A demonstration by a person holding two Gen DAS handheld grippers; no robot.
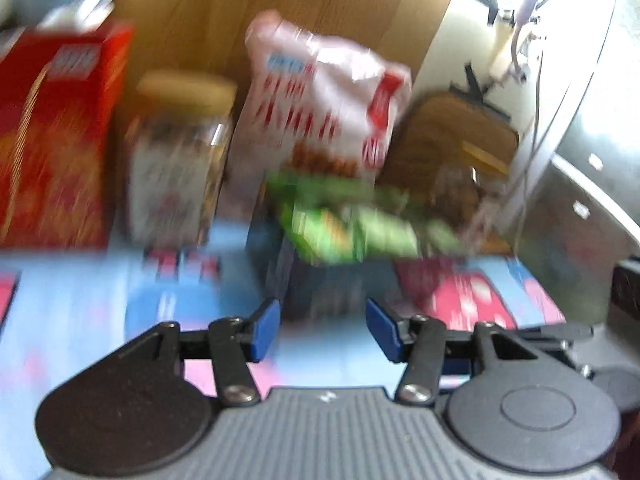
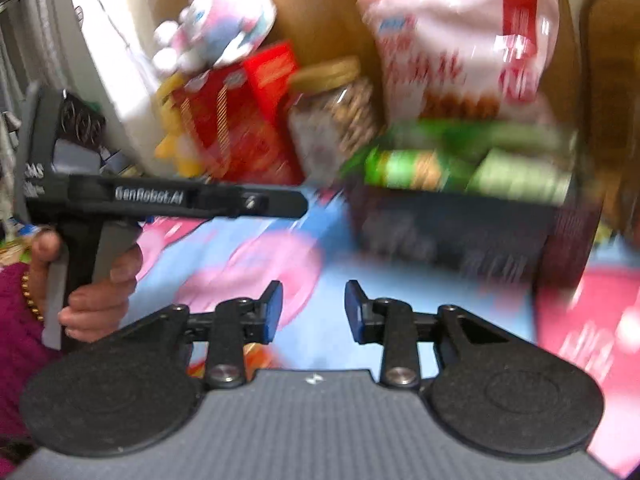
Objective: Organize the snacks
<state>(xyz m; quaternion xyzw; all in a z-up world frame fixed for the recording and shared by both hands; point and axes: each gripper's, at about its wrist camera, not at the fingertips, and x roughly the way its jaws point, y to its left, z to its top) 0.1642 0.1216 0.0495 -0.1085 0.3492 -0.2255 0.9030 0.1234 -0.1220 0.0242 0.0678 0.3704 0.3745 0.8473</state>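
Observation:
Both views are motion-blurred. A dark box [image 1: 320, 280] holds green snack packets [image 1: 352, 224]; it also shows in the right wrist view [image 2: 460, 236] with the green packets [image 2: 460, 164] on top. Behind stand a red carton [image 1: 56, 136], a clear jar with a tan lid [image 1: 180, 152] and a white-and-red bag [image 1: 320, 104]. My left gripper [image 1: 322, 330] is open and empty just short of the dark box. My right gripper [image 2: 314, 310] is open and empty over the cloth, left of the box. The left gripper's handle [image 2: 160, 200] shows in the right wrist view.
A blue and pink patterned cloth [image 2: 256, 256] covers the surface. A pink-white plush toy [image 2: 224, 20] sits atop the red carton [image 2: 236, 128]. A brown pouch [image 1: 460, 136] and a wooden panel [image 1: 280, 8] stand behind. A grey metal frame [image 1: 592, 160] is at right.

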